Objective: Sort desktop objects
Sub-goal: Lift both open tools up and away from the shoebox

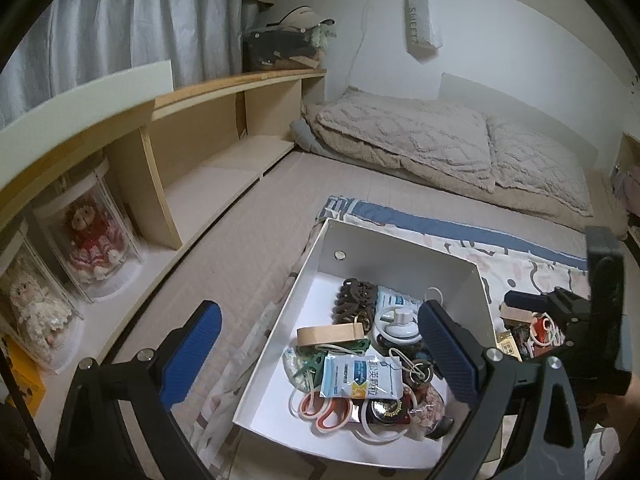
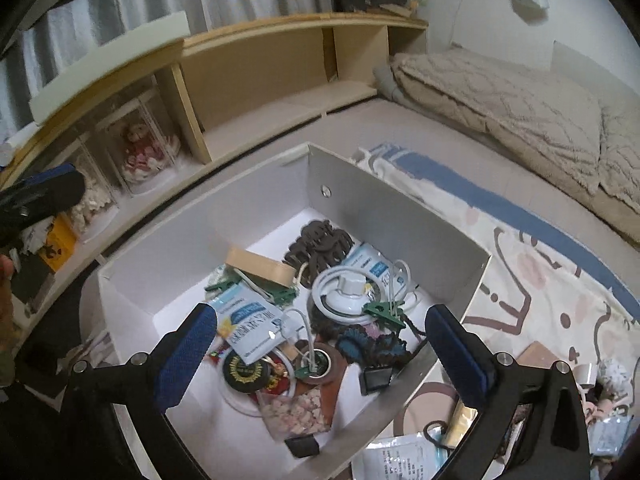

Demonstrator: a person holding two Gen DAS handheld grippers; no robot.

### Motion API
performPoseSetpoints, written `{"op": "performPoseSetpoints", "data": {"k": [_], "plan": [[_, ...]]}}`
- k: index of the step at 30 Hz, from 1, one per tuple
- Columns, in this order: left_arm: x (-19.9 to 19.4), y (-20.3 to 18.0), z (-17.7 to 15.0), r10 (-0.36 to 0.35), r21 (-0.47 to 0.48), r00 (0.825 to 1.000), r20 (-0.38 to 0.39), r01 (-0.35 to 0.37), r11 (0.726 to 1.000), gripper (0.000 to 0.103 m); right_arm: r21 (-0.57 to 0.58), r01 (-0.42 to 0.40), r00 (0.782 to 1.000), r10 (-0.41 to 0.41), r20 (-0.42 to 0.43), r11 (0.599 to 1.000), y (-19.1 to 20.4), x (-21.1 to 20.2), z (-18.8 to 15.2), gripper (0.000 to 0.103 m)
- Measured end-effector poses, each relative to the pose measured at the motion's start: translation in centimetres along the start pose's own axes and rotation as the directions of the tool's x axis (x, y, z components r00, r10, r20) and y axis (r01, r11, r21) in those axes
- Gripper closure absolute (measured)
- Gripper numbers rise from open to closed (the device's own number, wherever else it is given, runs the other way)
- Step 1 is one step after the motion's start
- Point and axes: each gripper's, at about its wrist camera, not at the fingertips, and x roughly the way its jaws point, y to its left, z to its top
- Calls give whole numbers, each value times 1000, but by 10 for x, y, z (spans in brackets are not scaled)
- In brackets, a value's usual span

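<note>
A white open box (image 1: pixel 404 248) (image 2: pixel 248 196) sits on a patterned cloth on the bed. It holds several small things: a brown hair claw (image 1: pixel 356 294) (image 2: pixel 320 240), a tan tape roll (image 1: pixel 328 334) (image 2: pixel 260 266), blue-white sachets (image 1: pixel 360 376) (image 2: pixel 248 324), red scissors (image 1: pixel 328 412), a white round lamp (image 2: pixel 346 294), green clips and rubber bands. My left gripper (image 1: pixel 320 344) is open and empty above the box's left part. My right gripper (image 2: pixel 320 344) is open and empty above the box's near side; it also shows in the left wrist view (image 1: pixel 560 312), right of the box.
Loose items (image 2: pixel 600 384) (image 1: pixel 524 332) lie on the cloth (image 2: pixel 540 264) right of the box. A wooden shelf (image 1: pixel 192 136) with dolls in clear cases (image 1: pixel 88 236) runs along the left. A folded beige blanket (image 1: pixel 440 140) lies at the far end.
</note>
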Motion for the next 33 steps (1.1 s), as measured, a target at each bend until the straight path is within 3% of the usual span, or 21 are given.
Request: {"op": "performPoseSetpoints", "data": {"k": [15, 26, 33], "plan": [[-49, -5, -3, 11, 5, 998, 64, -12, 1000, 0, -64, 87, 984, -75, 164, 994, 16, -86, -23, 0], [-88, -32, -23, -24, 62, 992, 124, 17, 998, 0, -74, 96, 976, -79, 202, 993, 20, -130, -43, 0], [-97, -48, -41, -75, 82, 994, 84, 68, 994, 0, -90, 136, 972, -115, 205, 987, 20, -149, -59, 0]]}}
